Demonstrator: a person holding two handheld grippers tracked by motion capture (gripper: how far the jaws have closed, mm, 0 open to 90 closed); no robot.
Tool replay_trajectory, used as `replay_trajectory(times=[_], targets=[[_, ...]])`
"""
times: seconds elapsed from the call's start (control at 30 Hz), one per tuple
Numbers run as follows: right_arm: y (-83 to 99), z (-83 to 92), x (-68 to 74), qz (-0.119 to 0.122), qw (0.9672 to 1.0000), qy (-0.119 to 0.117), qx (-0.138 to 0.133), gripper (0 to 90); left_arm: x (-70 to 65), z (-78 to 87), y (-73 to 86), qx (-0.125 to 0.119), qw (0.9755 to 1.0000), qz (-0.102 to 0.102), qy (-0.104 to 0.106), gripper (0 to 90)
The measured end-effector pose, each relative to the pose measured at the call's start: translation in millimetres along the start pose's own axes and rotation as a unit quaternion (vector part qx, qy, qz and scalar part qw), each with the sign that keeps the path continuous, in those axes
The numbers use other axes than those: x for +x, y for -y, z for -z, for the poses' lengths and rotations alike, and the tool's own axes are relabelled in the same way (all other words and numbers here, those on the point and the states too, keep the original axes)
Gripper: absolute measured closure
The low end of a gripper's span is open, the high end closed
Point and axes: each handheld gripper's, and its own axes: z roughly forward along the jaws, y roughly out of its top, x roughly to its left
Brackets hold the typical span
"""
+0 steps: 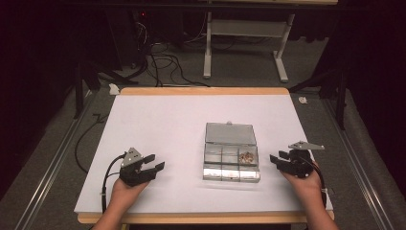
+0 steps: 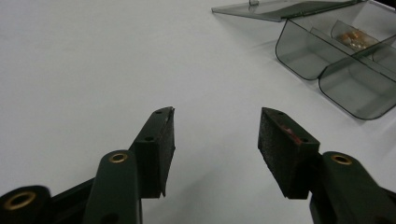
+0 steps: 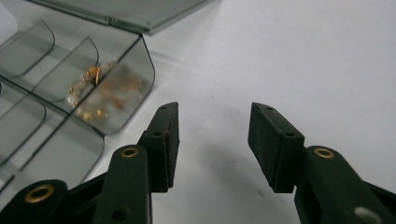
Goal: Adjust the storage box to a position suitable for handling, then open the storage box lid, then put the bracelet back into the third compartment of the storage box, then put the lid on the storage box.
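Note:
A clear plastic compartment box [image 1: 231, 162] lies on the white table with its lid [image 1: 230, 133] folded flat behind it. One far right compartment holds small golden pieces [image 1: 247, 156], seen through the wall in the right gripper view [image 3: 95, 88] and far off in the left gripper view [image 2: 353, 38]. My left gripper [image 1: 155, 161] rests open on the table left of the box, nothing between its pads [image 2: 215, 135]. My right gripper [image 1: 278, 156] is open just right of the box, pointing at it, jaws empty [image 3: 212, 135].
The white table sheet [image 1: 158, 124] has a wooden edge at front and back. Beyond the far edge are floor cables [image 1: 165, 62] and a white table frame [image 1: 244, 43]. A small white scrap [image 1: 302, 99] lies off the table's far right corner.

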Motion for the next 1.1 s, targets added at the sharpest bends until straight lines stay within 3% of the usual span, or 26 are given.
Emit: replay_trajectory(times=[0.07,0.23,0.27,0.47,0.63,0.77,0.8,0.97,1.1], targets=[[-6.6,-0.9,-0.1,0.001,1.0000,-0.001,-0.003,52.8,-1.0,-10.4,-6.2,-0.006,0.9998,0.017,-0.004,46.6],[-17.8,-3.5,-1.5,-0.006,0.9999,-0.005,-0.010,52.3,-5.2,-29.8,-12.3,-0.002,0.9997,0.022,-0.008,46.3],[-22.7,-5.2,-2.4,-0.012,0.9998,-0.008,-0.011,51.9,-7.8,-38.9,-16.8,-0.002,0.9995,0.032,-0.004,46.1],[-32.7,-7.9,-3.0,-0.019,0.9997,-0.009,-0.013,50.3,-11.1,-61.0,-28.1,0.006,0.9994,0.034,-0.010,47.4],[-44.1,-12.2,-1.2,-0.021,0.9996,-0.012,-0.013,49.7,0.8,-86.6,-43.9,0.021,0.9974,0.066,-0.022,46.4],[-50.8,-17.5,0.4,-0.020,0.9996,-0.014,-0.011,49.9,6.7,-97.1,-47.8,0.031,0.9966,0.069,-0.032,45.3],[-55.2,-21.9,1.1,-0.021,0.9996,-0.017,-0.007,49.9,9.8,-102.6,-50.1,0.028,0.9956,0.083,-0.033,44.9],[-66.3,-32.2,2.8,-0.022,0.9996,-0.020,-0.002,49.6,11.0,-115.4,-51.8,0.036,0.9948,0.088,-0.037,44.0],[-74.3,-39.6,4.2,-0.021,0.9995,-0.023,0.006,48.8,2.6,-125.5,-55.2,0.039,0.9951,0.087,-0.026,44.0]])
